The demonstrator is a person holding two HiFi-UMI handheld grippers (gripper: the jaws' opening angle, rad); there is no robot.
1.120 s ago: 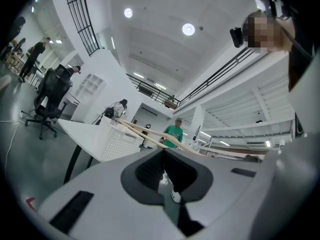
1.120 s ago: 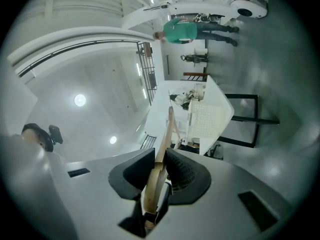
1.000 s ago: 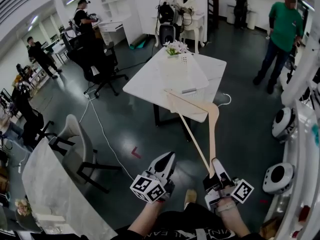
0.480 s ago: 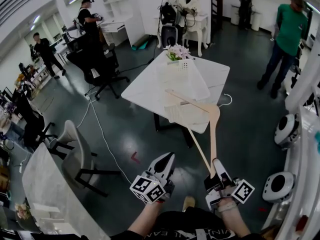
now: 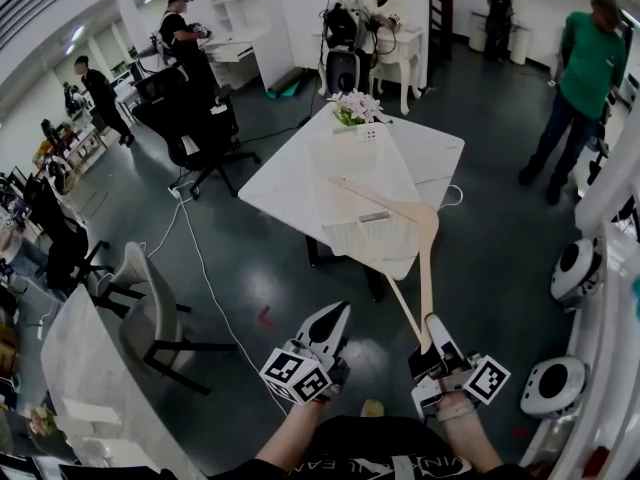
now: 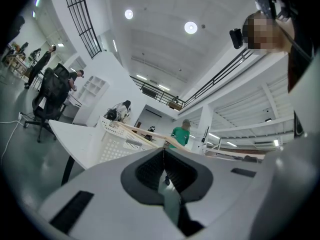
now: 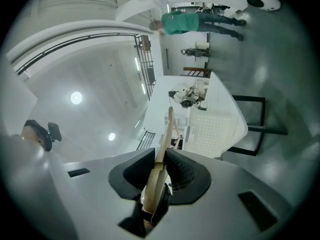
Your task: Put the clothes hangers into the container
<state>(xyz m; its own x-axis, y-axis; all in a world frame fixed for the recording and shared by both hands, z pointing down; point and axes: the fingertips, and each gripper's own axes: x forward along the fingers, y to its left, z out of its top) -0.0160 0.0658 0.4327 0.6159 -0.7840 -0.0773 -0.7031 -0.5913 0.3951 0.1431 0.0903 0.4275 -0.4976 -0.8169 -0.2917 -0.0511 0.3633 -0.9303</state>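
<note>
My right gripper (image 5: pixel 433 330) is shut on one end of a light wooden clothes hanger (image 5: pixel 426 268). The hanger reaches forward over the floor, and its far arm and wire hook lie over the near corner of the white table (image 5: pixel 290 173). A white perforated container (image 5: pixel 365 203) sits on that table, under the hanger's far arm. In the right gripper view the wooden hanger (image 7: pixel 162 156) runs out between the jaws toward the container (image 7: pixel 210 129). My left gripper (image 5: pixel 333 320) hangs over the floor beside it, shut with nothing held. The left gripper view shows the container (image 6: pixel 117 139) ahead.
A small flower pot (image 5: pixel 350 108) stands at the table's far end. A person in green (image 5: pixel 578 78) stands at the right. A black office chair (image 5: pixel 190 123) and a grey chair (image 5: pixel 150 298) stand left of the table. White round machines (image 5: pixel 575 268) line the right edge.
The table and container have come slightly nearer and more central in the head view. Both grippers keep their places, and the hanger stays clamped in the right one.
</note>
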